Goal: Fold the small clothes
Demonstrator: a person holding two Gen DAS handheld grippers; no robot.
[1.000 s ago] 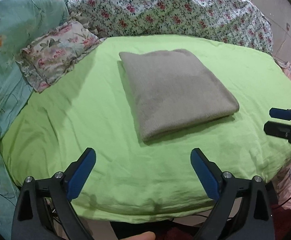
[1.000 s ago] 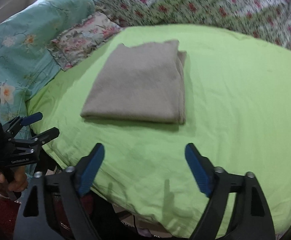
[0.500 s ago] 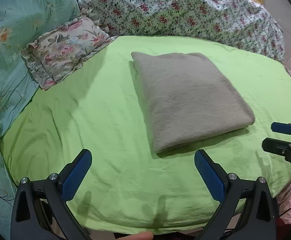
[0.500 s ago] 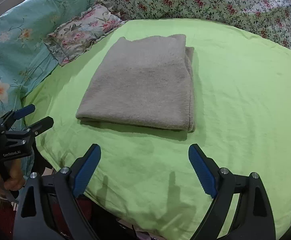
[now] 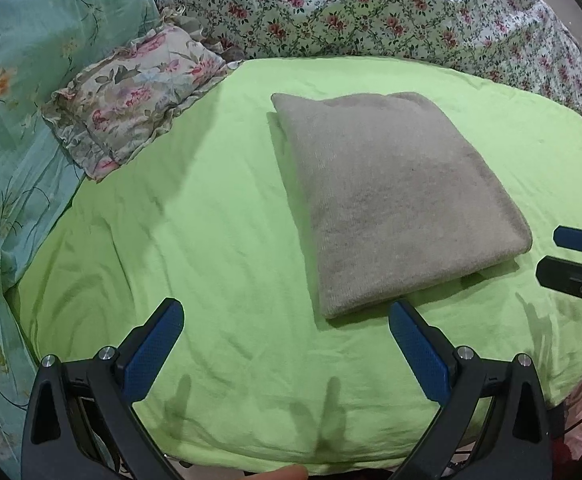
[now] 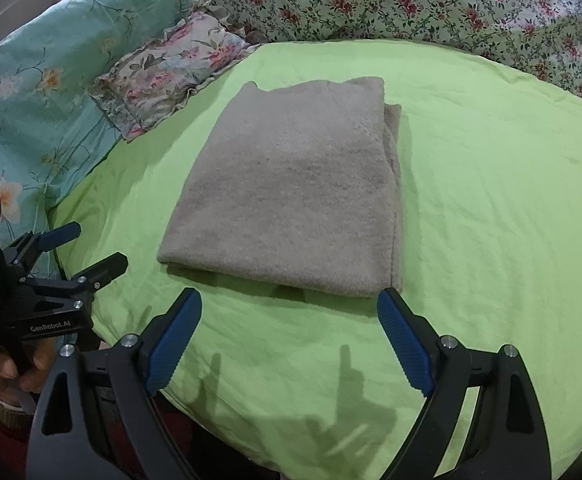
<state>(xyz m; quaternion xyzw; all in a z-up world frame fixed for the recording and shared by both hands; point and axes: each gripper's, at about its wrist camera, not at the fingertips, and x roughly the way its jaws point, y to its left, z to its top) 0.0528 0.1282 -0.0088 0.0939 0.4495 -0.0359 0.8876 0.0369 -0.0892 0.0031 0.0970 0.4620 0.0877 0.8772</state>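
- The grey garment [image 5: 395, 200] lies folded into a thick rectangle near the middle of the green sheet [image 5: 211, 216], flat, with nothing holding it; in the right wrist view its doubled layers show along the right-hand edge [image 6: 393, 184].
- At the far left a teal floral quilt [image 5: 15, 120] is bunched along the edge of the sheet.
- Just right of it a small ruffled floral pillow [image 5: 139, 92] rests with one corner on the sheet, well apart from the garment.
- The left gripper [image 5: 287, 344] hovers over the near edge of the sheet, its blue-padded fingers [image 5: 153, 354] spread wide and holding nothing; the near corner of the garment sits just beyond its right finger.
- A hand [image 6: 15, 368] grips the handle of that left gripper, seen at the left edge of the right wrist view.
- Behind the garment a white rose-print duvet [image 5: 371, 12] is heaped across the back.
- The right gripper [image 6: 291, 336] hovers just short of the garment's near edge, fingers spread wide and empty, casting shadows on the sheet below.
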